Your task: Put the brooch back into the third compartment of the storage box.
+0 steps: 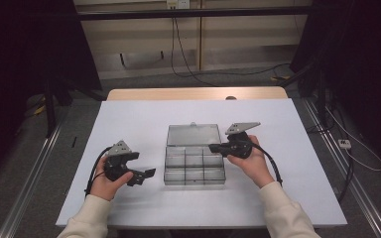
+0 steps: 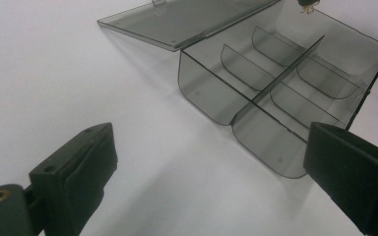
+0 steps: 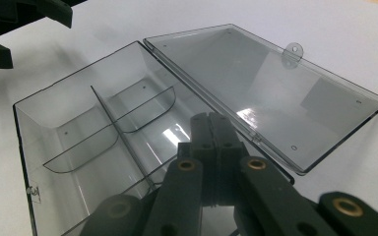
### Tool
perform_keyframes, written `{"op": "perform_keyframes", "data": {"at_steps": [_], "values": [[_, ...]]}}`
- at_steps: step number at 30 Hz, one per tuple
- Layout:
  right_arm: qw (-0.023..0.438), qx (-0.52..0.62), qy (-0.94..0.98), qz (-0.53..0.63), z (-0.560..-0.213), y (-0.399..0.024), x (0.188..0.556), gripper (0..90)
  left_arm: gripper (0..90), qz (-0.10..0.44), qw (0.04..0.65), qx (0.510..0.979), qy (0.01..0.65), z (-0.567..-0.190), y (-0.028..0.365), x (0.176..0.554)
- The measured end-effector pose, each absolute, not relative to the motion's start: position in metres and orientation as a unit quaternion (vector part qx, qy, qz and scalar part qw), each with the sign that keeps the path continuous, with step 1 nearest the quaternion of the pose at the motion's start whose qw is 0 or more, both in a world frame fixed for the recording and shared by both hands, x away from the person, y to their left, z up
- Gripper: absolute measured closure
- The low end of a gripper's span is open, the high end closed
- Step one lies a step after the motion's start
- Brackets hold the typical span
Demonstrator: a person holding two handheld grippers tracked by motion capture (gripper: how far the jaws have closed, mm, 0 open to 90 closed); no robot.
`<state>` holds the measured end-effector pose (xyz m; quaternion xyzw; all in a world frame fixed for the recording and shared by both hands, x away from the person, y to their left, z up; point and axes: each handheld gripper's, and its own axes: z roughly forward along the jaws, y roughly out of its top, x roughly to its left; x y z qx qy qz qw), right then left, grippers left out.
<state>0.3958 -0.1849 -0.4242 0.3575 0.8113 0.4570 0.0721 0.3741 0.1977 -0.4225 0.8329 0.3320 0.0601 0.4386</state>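
An open compartment box (image 1: 194,162) of clear grey plastic lies at the table's middle, its lid (image 1: 193,134) folded flat behind it. The divided compartments (image 2: 285,83) look empty. To the left of the box, my left gripper (image 1: 141,164) is held low over the table. Its jaws stand wide open (image 2: 211,167) with nothing between them, aimed at the box's near corner. My right gripper (image 1: 212,147) hovers at the box's right side. Its jaws are pressed together (image 3: 215,132) above the hinge between the compartments (image 3: 78,123) and the lid (image 3: 266,83), and they hold nothing.
The white tabletop (image 1: 129,119) has bare room all around the box. A wooden strip (image 1: 193,93) runs along its far edge. Cables (image 1: 188,64) lie on the floor behind, and dark stands (image 1: 49,94) flank the table.
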Motion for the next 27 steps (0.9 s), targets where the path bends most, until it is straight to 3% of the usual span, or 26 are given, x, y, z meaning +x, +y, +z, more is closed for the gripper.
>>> {"op": "perform_keyframes", "data": {"at_steps": [27], "values": [[0.077, 0.363, 0.813, 0.449, -0.4321, -0.1813, 0.3967, 90.0, 5.9, 0.059, 0.435, 0.836, 0.33, -0.4234, 0.1967, 0.3739]]}}
